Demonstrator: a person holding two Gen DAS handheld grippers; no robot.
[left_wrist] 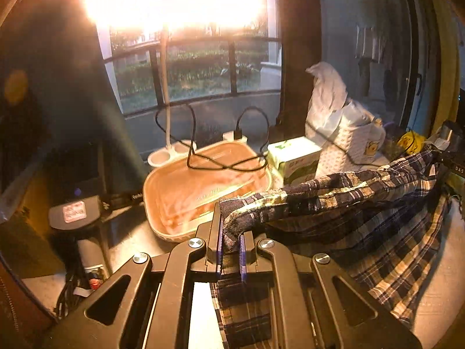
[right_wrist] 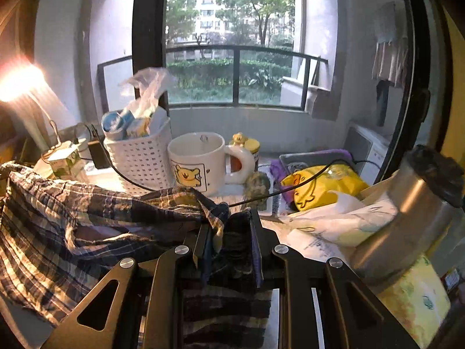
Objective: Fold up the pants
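Plaid pants (left_wrist: 363,203) between left gripper (left_wrist: 231,240) fingers (left_wrist: 216,232)

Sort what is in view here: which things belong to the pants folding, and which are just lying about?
Job:
plaid pants
left gripper, shut on the pants
right gripper, shut on the pants

Lying about:
bear mug
white basket
orange tray
black cable
steel flask
desk lamp

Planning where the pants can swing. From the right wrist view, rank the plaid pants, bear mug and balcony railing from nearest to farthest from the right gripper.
1. Plaid pants: clamped in the right gripper, draping to the left.
2. Bear mug: just beyond the fingertips, slightly left of centre, on the cluttered table.
3. Balcony railing: outside the window, straight ahead, far behind.
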